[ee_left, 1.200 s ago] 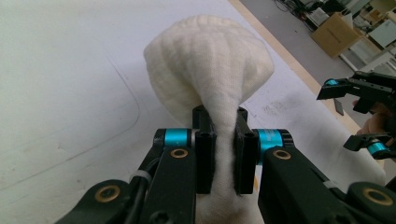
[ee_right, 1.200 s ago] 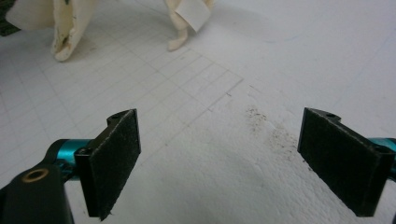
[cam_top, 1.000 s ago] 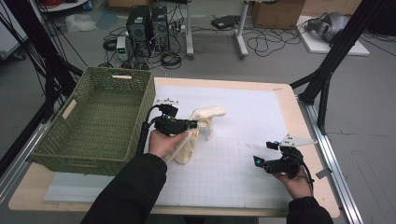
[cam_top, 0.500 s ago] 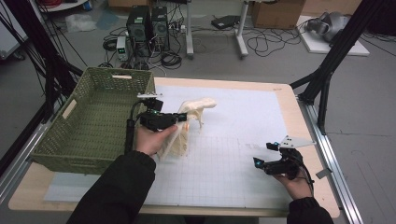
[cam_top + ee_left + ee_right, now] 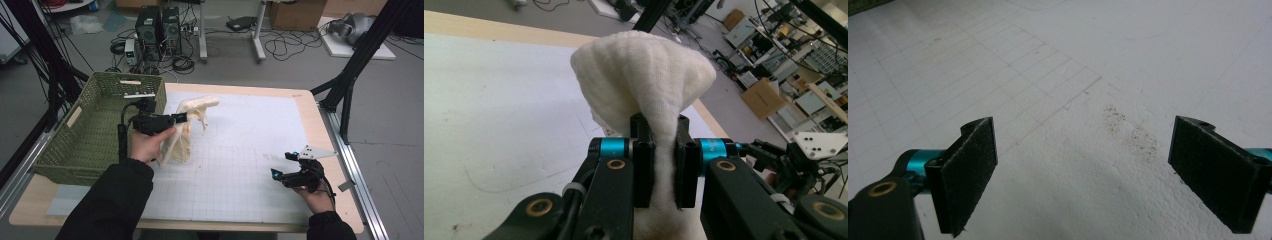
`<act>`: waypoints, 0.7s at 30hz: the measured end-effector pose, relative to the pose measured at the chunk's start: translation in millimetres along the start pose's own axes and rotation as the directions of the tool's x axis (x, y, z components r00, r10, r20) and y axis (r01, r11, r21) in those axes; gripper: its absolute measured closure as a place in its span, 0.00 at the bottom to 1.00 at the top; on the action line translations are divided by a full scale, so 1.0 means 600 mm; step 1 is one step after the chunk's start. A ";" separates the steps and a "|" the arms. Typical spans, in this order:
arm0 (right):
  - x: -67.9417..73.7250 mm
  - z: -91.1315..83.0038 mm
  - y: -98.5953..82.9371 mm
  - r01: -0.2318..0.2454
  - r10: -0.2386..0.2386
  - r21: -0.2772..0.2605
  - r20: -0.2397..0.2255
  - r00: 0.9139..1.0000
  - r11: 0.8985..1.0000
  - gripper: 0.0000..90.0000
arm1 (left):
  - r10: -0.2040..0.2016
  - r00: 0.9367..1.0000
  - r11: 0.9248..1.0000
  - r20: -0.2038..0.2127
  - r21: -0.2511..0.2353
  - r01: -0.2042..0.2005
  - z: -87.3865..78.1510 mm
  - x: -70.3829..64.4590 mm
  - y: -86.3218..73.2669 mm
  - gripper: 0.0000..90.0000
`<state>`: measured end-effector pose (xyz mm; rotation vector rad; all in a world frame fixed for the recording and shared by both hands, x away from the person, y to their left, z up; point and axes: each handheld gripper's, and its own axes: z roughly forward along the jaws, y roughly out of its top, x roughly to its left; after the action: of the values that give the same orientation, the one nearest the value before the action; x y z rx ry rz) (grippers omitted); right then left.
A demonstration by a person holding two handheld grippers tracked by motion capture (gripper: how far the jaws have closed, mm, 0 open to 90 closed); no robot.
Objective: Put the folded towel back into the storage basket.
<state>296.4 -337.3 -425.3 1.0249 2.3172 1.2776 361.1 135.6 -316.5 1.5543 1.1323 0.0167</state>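
Note:
A cream knitted cloth [image 5: 192, 120] hangs lifted off the white gridded mat [image 5: 240, 150], just right of the green woven basket [image 5: 90, 135]. My left gripper [image 5: 181, 118] is shut on the cloth; in the left gripper view the fabric [image 5: 644, 75] bulges above the jaws and runs down between them, with my left gripper [image 5: 663, 165] clamped on it. Near the table's right front, my right gripper [image 5: 276, 174] stands open low over the mat. In the right gripper view my right gripper [image 5: 1083, 175] has wide-apart pads [image 5: 970, 165] with bare mat between them.
The basket's near rim [image 5: 75, 172] lies by the left forearm. A brown speck stain [image 5: 1128, 132] marks the mat ahead of the right jaws. Black frame legs [image 5: 350, 75] rise at the right back; cables and computer towers [image 5: 160, 30] stand on the floor beyond.
My left gripper has carried the cloth leftward toward the basket and lifted it higher off the mat. The right gripper has stayed in place, open.

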 end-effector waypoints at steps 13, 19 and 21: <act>0.001 0.004 0.001 0.016 -0.016 0.004 -0.004 1.000 1.000 0.13 | -0.085 0.996 0.996 -0.019 -0.021 0.084 -0.020 0.036 0.013 0.91; 0.001 0.004 0.001 0.020 -0.020 0.005 -0.006 1.000 1.000 0.13 | -0.109 0.994 0.994 -0.021 -0.008 0.109 -0.024 0.049 0.017 0.91; 0.001 0.005 0.001 0.020 -0.020 0.004 -0.007 1.000 1.000 0.13 | -0.099 0.995 0.995 -0.034 0.015 0.099 -0.026 0.054 0.019 0.91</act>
<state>297.7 -334.9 -426.3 0.9982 2.3295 1.2716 376.8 169.8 -319.7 1.5157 1.2372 -0.0341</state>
